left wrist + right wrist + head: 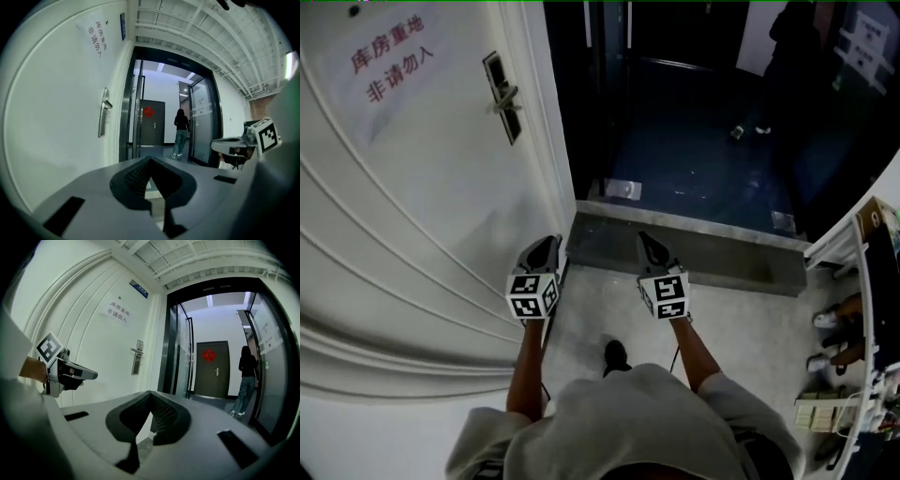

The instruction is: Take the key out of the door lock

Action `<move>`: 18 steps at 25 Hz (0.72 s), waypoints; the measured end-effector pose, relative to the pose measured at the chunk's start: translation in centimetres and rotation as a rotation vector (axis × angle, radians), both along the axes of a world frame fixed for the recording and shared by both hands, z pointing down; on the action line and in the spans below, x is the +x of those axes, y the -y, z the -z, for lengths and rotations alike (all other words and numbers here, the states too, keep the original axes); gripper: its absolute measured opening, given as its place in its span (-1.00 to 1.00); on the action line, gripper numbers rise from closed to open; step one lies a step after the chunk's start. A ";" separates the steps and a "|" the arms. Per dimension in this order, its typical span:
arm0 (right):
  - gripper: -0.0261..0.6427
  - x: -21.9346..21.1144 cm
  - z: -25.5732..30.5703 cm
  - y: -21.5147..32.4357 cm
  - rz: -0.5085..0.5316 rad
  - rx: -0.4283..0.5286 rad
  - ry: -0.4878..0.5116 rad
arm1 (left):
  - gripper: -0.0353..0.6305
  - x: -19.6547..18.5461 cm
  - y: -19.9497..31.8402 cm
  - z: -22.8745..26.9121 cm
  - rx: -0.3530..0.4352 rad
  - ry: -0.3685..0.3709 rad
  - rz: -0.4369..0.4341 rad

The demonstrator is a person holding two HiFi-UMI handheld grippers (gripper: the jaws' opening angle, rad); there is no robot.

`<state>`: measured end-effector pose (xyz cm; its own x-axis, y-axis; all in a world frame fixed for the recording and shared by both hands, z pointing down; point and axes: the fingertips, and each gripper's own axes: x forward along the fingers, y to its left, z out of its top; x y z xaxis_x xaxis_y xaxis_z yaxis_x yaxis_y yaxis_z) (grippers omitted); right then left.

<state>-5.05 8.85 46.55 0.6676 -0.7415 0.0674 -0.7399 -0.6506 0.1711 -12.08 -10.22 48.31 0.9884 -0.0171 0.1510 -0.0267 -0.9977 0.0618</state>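
The white door (412, 187) stands at the left, with a dark lock plate and lever handle (503, 97) high on it. The same lock plate shows far ahead in the left gripper view (104, 117) and the right gripper view (137, 356). The key is too small to make out. My left gripper (551, 243) is held low beside the door's edge, shut and empty. My right gripper (644, 238) hangs level with it over the threshold, also shut with nothing in it. Both are well below the lock and apart from it.
A grey stone threshold (694, 246) leads into a dark corridor where a person (244, 378) walks away. A sign with red characters (392, 58) is stuck on the door. A desk edge (865, 281) and someone's feet (836, 319) are at the right.
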 end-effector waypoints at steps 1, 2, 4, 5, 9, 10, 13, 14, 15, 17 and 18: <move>-0.85 1.6 0.1 0.3 -0.005 -0.002 0.001 | -0.84 1.7 0.5 0.1 0.001 0.003 -0.001; -0.85 3.2 0.1 0.5 -0.009 -0.004 0.004 | -0.84 3.3 0.9 0.1 0.000 0.005 -0.003; -0.85 6.2 0.1 1.0 -0.017 -0.006 0.011 | -0.84 6.5 1.7 0.2 -0.002 0.007 -0.007; -0.85 7.6 0.1 1.3 -0.020 -0.006 0.013 | -0.84 7.9 2.1 0.2 -0.003 0.007 -0.009; -0.85 12.0 -0.2 2.3 -0.024 -0.011 0.021 | -0.84 12.5 2.9 -0.3 -0.006 0.015 -0.013; -0.85 12.9 -0.4 2.6 -0.023 -0.014 0.024 | -0.84 13.4 3.1 -0.4 -0.007 0.017 -0.012; -0.85 15.1 -0.6 3.8 -0.021 -0.020 0.028 | -0.84 15.7 3.8 -0.9 -0.011 0.026 -0.016; -0.85 15.7 -0.7 4.2 -0.020 -0.023 0.029 | -0.84 16.4 4.2 -1.2 -0.014 0.031 -0.016; -0.85 16.2 -0.9 4.7 -0.018 -0.026 0.032 | -0.84 17.0 4.5 -1.5 -0.017 0.037 -0.015; -0.85 17.3 -1.3 5.3 -0.016 -0.031 0.041 | -0.84 18.2 5.1 -1.9 -0.022 0.045 -0.014; -0.85 17.9 -1.5 5.6 -0.016 -0.034 0.046 | -0.84 18.9 5.4 -2.0 -0.023 0.047 -0.015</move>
<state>12.89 3.23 48.10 0.6753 -0.7272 0.1230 -0.7367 -0.6572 0.1592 6.77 -15.62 50.34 0.9803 0.0015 0.1974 -0.0154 -0.9964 0.0839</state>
